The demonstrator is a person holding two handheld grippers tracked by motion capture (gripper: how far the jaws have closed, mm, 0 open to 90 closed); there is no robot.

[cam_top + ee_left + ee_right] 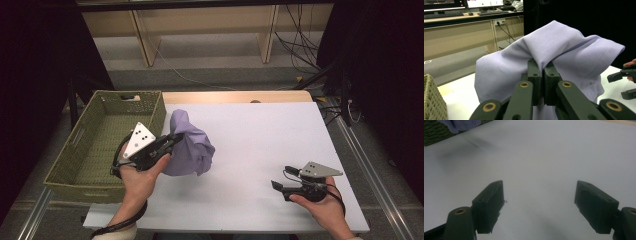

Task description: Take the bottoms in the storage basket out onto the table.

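Cloth pinched and lifted beside the basket

Cloth (189, 145), lilac and bunched, hangs from the left gripper (172, 139), whose jaws are clamped tight on a fold near the top of the bundle; the left gripper view shows fabric (549, 52) draped over both pads. It is held above the white table (260, 150), just beside the right wall of the green woven basket (95, 145), its lower folds close to the tabletop or brushing it; I cannot tell which.

The step in hand looks like carrying the cloth over into the basket. To do it well, keep the pinch firm, raise the bundle until its trailing folds clear the basket wall, move it across to the middle, then lower before letting go, so no edge drapes over the rim.

The right gripper (278, 185) rests low near the table's right front, jaws spread wide with nothing between them.

Count: one cloth, one basket, two grippers, one table.
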